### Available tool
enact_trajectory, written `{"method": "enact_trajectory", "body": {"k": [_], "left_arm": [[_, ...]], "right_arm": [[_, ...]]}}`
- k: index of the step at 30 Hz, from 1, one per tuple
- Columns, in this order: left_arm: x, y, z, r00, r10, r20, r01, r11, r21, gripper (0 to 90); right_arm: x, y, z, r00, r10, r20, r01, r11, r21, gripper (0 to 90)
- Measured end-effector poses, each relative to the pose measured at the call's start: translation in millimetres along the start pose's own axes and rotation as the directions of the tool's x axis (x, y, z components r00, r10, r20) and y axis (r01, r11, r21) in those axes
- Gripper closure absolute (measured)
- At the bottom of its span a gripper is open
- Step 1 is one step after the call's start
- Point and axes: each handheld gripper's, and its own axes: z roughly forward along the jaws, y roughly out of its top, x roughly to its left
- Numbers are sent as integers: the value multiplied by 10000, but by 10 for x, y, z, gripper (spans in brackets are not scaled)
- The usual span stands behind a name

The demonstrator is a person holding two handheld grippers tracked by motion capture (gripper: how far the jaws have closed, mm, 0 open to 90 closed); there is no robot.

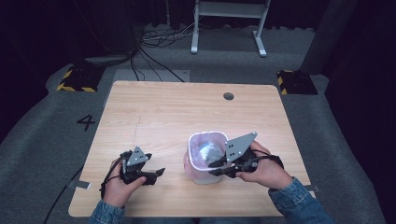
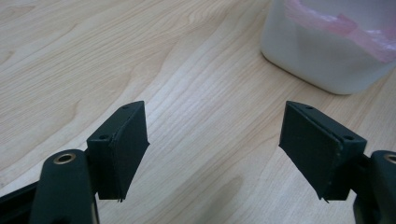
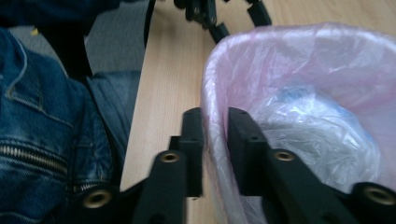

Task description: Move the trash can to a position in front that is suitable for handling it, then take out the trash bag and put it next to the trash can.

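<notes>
Honestly, the risky bit here is the right tongs (image 3: 215,154). Their jaws are pinched onto the near rim of the small white plastic bin with the pink bag liner (image 1: 205,156), 1 jaw outside the wall and 1 inside, with the thin pink film caught between them. If the hand pulls up or sideways hard, my guess is the liner just slides off the rim or tears, since that film looks flimsy. The bin looks light too, so a tug could tip it toward the person or drag it across the wood instead of freeing the bag. The crumpled clear-bluish plastic wad (image 3: 317,135) sits down inside the bin, just beyond the inner jaw, and could spill if it tips.

The left tongs (image 2: 215,154) are wide open, holding nothing, hovering low over bare wood with the bin ahead and off to their right. So nothing is steadying the bin from that side, which makes the tipping more likely imo.

The light wood-grain worktop (image 1: 154,112) looks smooth, so not much friction. Around it is grey carpet, dark curtains, loose black cables (image 1: 149,46) and a white metal stand frame (image 1: 229,23) well past the tongs.
</notes>
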Motion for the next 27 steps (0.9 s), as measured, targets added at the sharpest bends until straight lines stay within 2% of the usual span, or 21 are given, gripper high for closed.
{"method": "enact_trajectory", "body": {"k": [1, 2, 3, 4, 5, 7, 8, 9, 12, 13, 14, 15, 16, 17, 19, 20, 22, 23, 25, 26, 27], "left_arm": [[-12, 6, 10, 10000, 3, 51, -3, 10000, -24, 231], [-29, 21, 14, 9999, 117, 73, -118, 9999, 4, 231], [-29, 21, 14, 9999, 117, 73, -118, 9999, 4, 231], [-48, 28, 19, 9999, 108, 114, -108, 9999, -13, 230], [-65, 43, 20, 9996, 236, 146, -237, 9997, 9, 230], [-96, 60, 23, 9994, 267, 207, -266, 9996, -42, 228], [-96, 60, 23, 9994, 267, 207, -266, 9996, -42, 227], [-119, 68, 13, 9992, 296, 285, -294, 9995, -79, 227], [-159, 76, -12, 9991, 327, 255, -324, 9994, -145, 219], [-159, 76, -12, 9991, 327, 255, -324, 9994, -145, 215], [-191, 83, -33, 9992, 311, 239, -307, 9993, -197, 208], [-191, 83, -33, 9992, 311, 239, -307, 9993, -197, 201], [-215, 91, -48, 9992, 345, 206, -341, 9992, -198, 201], [-238, 95, -56, 9992, 230, 315, -224, 9995, -203, 194], [-292, 108, -59, 9982, 68, 598, -48, 9994, -337, 194], [-329, 116, -55, 9975, 68, 701, -42, 9993, -377, 194], [-405, 136, -32, 9956, 278, 895, -245, 9990, -373, 192], [-476, 154, -9, 9941, 580, 911, -552, 9979, -338, 191], [-518, 163, 7, 9923, 670, 1043, -640, 9974, -320, 189], [-602, 184, 47, 9852, 790, 1519, -741, 9965, -375, 188], [-602, 184, 47, 9852, 790, 1519, -741, 9965, -375, 185]], "right_arm": [[37, -18, -23, 9996, 194, 196, -189, 9995, -264, 633], [60, -25, -31, 9991, 228, 357, -216, 9992, -335, 600], [60, -25, -31, 9991, 228, 357, -216, 9992, -335, 600], [103, -36, -53, 9980, 189, 609, -158, 9986, -510, 591], [119, -39, -66, 9975, 195, 675, -156, 9982, -586, 581], [160, -53, -126, 9950, 218, 973, -126, 9955, -943, 539], [160, -53, -126, 9950, 218, 973, -126, 9955, -943, 539], [182, -74, -203, 9909, 337, 1303, -176, 9923, -1230, 491], [199, -133, -312, 9771, 641, 2029, -351, 9890, -1438, 416], [199, -133, -312, 9771, 641, 2029, -351, 9890, -1438, 416], [212, -192, -371, 9650, 951, 2445, -594, 9870, -1495, 389], [212, -192, -371, 9650, 951, 2445, -594, 9870, -1495, 389], [219, -217, -391, 9607, 1076, 2558, -693, 9856, -1544, 375], [258, -298, -449, 9470, 1443, 2871, -980, 9806, -1696, 361], [295, -390, -510, 9353, 1874, 3000, -1315, 9716, -1968, 353], [308, -443, -535, 9265, 2107, 3118, -1493, 9663, -2095, 345], [317, -560, -557, 9105, 2453, 3329, -1797, 9598, -2157, 339], [315, -621, -546, 9021, 2641, 3411, -2002, 9567, -2113, 334], [310, -722, -504, 8886, 2905, 3551, -2344, 9528, -1930, 323], [306, -789, -465, 8858, 3133, 3424, -2585, 9458, -1967, 319], [306, -789, -465, 8858, 3133, 3424, -2585, 9458, -1967, 319]]}}
